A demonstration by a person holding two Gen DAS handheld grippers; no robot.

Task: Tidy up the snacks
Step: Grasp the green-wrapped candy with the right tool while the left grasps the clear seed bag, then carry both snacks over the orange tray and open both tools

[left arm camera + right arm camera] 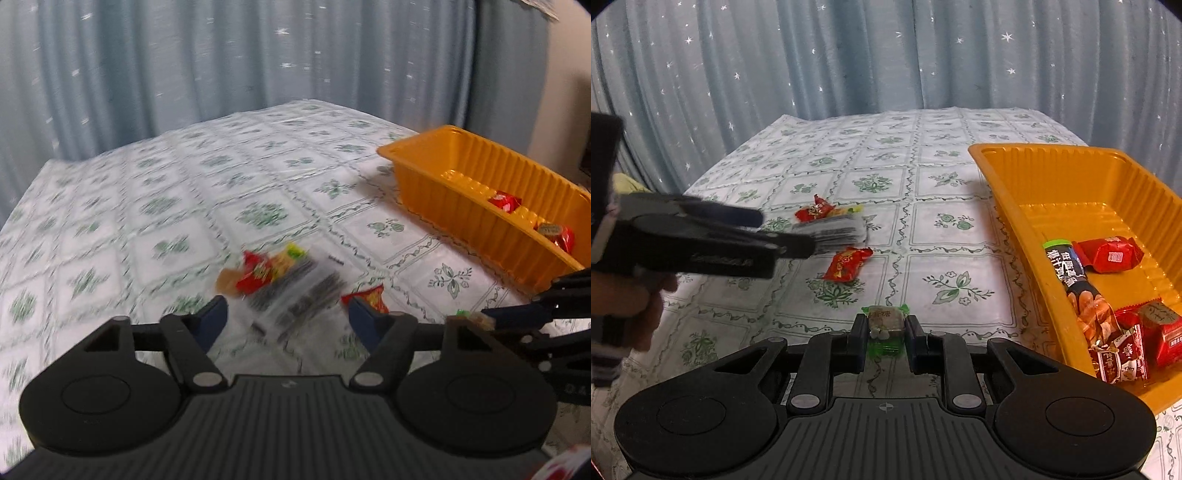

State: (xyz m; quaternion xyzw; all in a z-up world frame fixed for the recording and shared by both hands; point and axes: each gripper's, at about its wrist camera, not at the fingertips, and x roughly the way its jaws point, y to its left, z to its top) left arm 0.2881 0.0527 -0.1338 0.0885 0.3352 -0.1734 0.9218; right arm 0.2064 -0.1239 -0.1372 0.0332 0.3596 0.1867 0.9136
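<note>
We are partway through organizing the snacks: several are already lying in the orange tray (1008, 206), which is sitting to the right of our right tongs (886, 332), while a few are still waiting on the surface (827, 147). Inside the tray we are seeing a red wrapped snack (1108, 254), a long dark packet (1071, 280) leaning along the near wall, and a cluster of red packets (1126, 347) at the closest end; the far end is sitting bare. Our right tongs are clamping a small green-wrapped candy (885, 321), close to the tray's near wall. Our left tongs (288, 314) are standing half open with nothing between the pads, hovering just short of a clear striped packet (295, 291) that is lying over two small snacks, with a loose red packet (371, 295) right beside the right pad. By our judgement, four pieces are remaining.
</note>
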